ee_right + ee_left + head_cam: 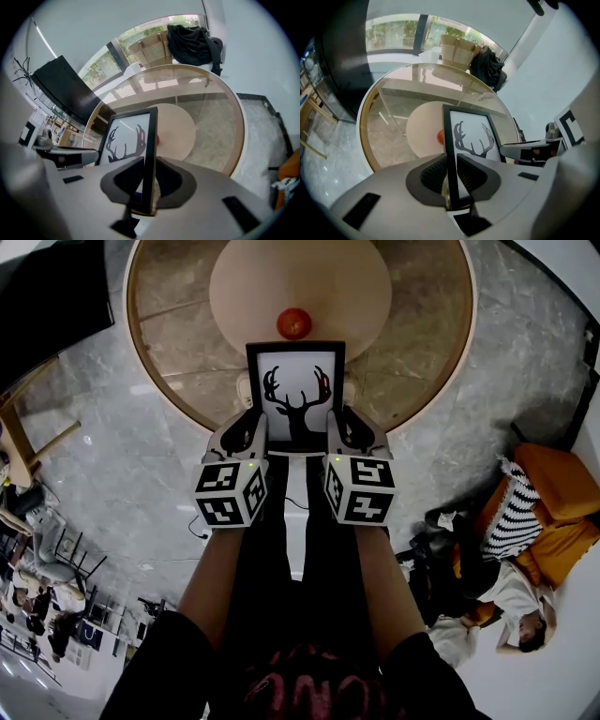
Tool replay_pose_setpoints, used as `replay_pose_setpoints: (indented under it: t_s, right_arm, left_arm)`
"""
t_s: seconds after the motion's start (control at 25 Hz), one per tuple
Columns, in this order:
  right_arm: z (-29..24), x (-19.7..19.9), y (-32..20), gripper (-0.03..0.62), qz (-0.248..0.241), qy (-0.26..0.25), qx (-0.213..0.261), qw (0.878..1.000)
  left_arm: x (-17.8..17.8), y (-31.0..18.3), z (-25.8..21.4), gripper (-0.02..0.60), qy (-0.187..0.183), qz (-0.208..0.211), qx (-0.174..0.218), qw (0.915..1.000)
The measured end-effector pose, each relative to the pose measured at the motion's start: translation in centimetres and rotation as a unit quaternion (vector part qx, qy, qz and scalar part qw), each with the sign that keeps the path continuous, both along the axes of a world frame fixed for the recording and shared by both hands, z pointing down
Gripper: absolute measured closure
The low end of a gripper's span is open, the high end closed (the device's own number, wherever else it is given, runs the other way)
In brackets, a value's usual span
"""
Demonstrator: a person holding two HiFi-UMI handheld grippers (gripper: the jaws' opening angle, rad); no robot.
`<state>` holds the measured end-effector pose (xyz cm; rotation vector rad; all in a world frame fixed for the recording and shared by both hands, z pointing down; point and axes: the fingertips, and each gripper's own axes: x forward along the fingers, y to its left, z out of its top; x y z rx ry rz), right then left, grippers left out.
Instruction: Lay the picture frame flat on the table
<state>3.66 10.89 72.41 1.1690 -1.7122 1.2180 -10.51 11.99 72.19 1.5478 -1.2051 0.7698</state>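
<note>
A black picture frame (295,395) with a stag's-head print is held over the near edge of the round glass table (422,334). My left gripper (251,432) is shut on the frame's left edge (449,159), and my right gripper (339,430) is shut on its right edge (149,159). The print faces up toward the head camera. Both gripper views show the frame (471,140) (126,138) edge-on between the jaws, standing tilted above the table. Whether its bottom edge touches the glass is hidden.
An orange fruit (293,323) rests on the table just beyond the frame, over the round pale base (356,282) seen through the glass. An orange chair (553,512) with a striped cushion stands to the right. A dark bag (194,42) lies beyond the table.
</note>
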Motion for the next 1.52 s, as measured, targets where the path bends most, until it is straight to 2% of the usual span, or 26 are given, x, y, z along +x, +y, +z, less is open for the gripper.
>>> replay_pose_setpoints:
  t_s: [0.6,0.92,1.52]
  right_arm:
    - [-3.3,0.1,-0.6,0.514,0.003,-0.006,0.029,1.000]
    - [-5.1,0.1,-1.0,0.557,-0.005,-0.007,0.052,0.999]
    - [-8.9,-0.3,-2.4,0.572,-0.017,0.000,0.090,0.996]
  left_arm:
    - [0.2,-0.8,-3.2,0.527,0.000,-0.002,0.028,0.9996]
    - [0.0,-1.0,-4.6,0.549,-0.006,-0.004,0.044,0.9990]
    - [-0.6,-2.3,-8.0,0.571,-0.012,-0.006,0.074,0.9972]
